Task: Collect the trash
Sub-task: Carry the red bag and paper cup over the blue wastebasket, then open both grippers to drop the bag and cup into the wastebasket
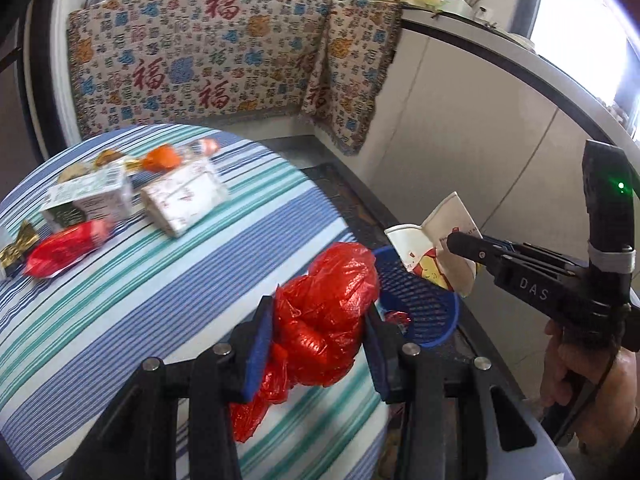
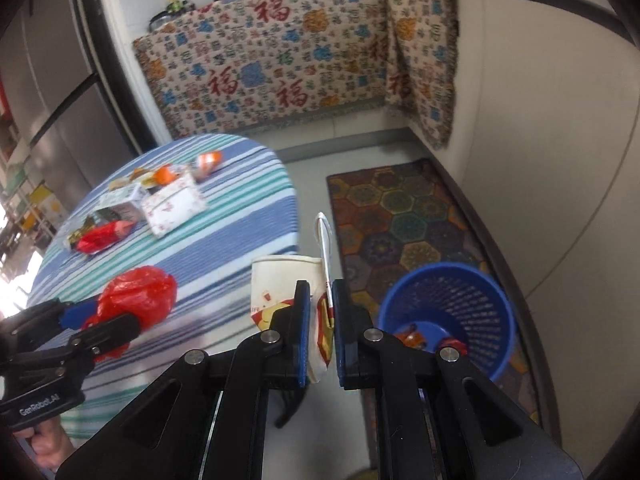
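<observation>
Left claw point(image 1: 318, 344) grips crumpled red plastic bag point(image 1: 326, 312) over striped tabletop point(image 1: 120, 300) edge beside blue mesh plastic bin point(image 2: 452, 312), right claw point(image 2: 321, 320) pinches flattened white paper cup point(image 2: 280, 288) left of bin: risk either drops short onto floor.

A round table under a blue, teal and white striped cloth point(image 1: 120, 280) fills the left of the frame. On it, upper left, lie two pale cartons point(image 1: 184, 200), a red plastic wrapper point(image 1: 64, 250) and an orange wrapper point(image 1: 162, 158). Right, a hexagon-patterned rug point(image 2: 408, 208) and blue mesh plastic basket point(image 2: 480, 304) occupy the floor.
</observation>
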Tool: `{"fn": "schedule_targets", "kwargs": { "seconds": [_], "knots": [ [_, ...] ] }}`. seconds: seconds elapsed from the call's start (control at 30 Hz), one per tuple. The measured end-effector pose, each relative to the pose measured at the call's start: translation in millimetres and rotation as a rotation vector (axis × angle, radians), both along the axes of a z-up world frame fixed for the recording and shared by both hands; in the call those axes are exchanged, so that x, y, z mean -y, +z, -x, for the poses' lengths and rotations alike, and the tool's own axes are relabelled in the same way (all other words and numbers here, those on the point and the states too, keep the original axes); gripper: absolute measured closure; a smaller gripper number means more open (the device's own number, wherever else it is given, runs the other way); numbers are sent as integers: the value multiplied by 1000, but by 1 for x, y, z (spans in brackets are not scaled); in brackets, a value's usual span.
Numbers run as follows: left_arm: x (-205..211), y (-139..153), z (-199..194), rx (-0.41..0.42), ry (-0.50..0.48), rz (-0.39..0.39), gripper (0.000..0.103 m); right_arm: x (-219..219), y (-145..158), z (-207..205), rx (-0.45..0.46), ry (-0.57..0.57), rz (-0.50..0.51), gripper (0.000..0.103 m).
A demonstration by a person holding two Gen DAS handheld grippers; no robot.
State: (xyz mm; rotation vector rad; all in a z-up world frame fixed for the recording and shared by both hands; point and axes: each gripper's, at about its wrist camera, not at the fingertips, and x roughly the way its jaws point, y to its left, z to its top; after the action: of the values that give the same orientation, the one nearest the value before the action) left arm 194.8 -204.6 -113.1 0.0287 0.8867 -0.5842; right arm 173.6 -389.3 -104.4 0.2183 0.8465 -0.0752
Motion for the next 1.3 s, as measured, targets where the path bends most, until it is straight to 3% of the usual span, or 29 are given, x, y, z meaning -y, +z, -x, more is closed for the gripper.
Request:
{"fn": "schedule_targets", "kwargs": {
  "seconds": [0.2, 0.47, 0.83, 1.13, 1.2, 1.23, 1.3],
  "knots": [
    [96, -8, -7, -40, -126, 4, 61, 90, -12, 11, -59, -133, -3, 94],
    [181, -46, -26, -90, -185, -26, 61, 154, -39, 12, -92, -215, -15, 94],
    [234, -90, -59, -148, -196, -46, 60, 198, -73, 5, -134, -250, -115, 93],
    [251, -112, -71, -155, -201, -79, 59, 214, -85, -7, -146, -275, -153, 92],
    [253, -115, -73, -159, -205, -74, 56, 216, -88, -10, -147, -274, -165, 87],
    [254, -116, -73, -159, -207, -72, 50, 216, -90, -10, -145, -277, -167, 83],
    [257, -120, -73, -153, -211, -82, 39, 218, -92, -10, -145, -283, -180, 66]
  ]
}}
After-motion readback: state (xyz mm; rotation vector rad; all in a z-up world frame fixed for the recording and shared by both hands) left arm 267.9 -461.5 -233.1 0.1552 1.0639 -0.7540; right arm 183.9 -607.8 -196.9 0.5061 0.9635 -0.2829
